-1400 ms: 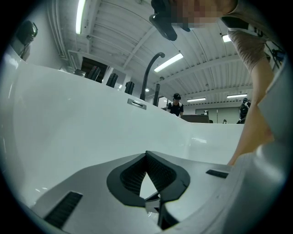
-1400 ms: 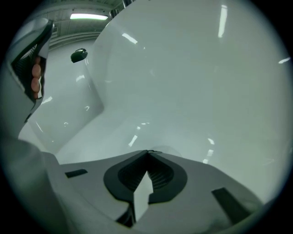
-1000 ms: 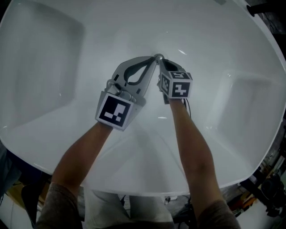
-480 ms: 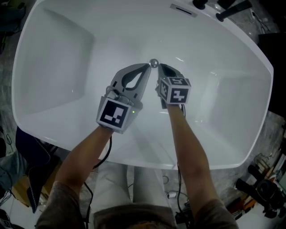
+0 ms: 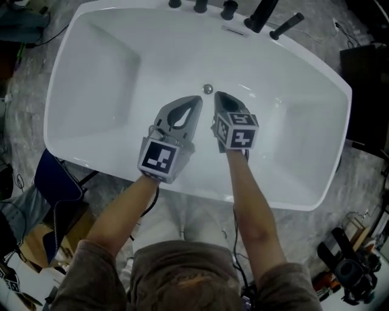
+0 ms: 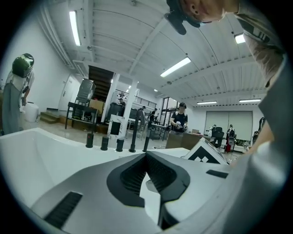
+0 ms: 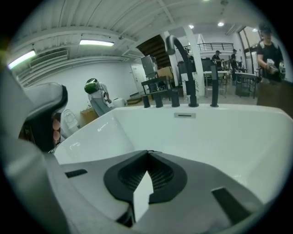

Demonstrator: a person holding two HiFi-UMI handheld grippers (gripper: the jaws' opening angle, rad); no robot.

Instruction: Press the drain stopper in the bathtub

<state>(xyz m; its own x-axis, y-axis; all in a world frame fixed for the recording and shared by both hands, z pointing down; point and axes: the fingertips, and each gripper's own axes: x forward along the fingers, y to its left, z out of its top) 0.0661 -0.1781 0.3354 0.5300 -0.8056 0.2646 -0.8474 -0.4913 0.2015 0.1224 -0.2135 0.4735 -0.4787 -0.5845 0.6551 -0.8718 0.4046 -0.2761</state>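
Note:
The small round chrome drain stopper sits in the floor of the white bathtub, in the head view only. My left gripper is shut and empty, its tips just short of the stopper on the near left. My right gripper is shut too, its tips close to the stopper's near right. Neither touches it. In the left gripper view the jaws of the left gripper meet, with the tub's rim beyond. In the right gripper view the right gripper is closed over the tub's inside; the stopper is hidden there.
A black faucet, a handle and black knobs stand on the tub's far rim, with an overflow slot below. A dark blue cloth lies left of the tub and camera gear at lower right. People stand in the hall.
Both grippers have drawn back from the stopper towards me, still shut. The head view has pulled up and back, so the whole tub and its faucet now show.

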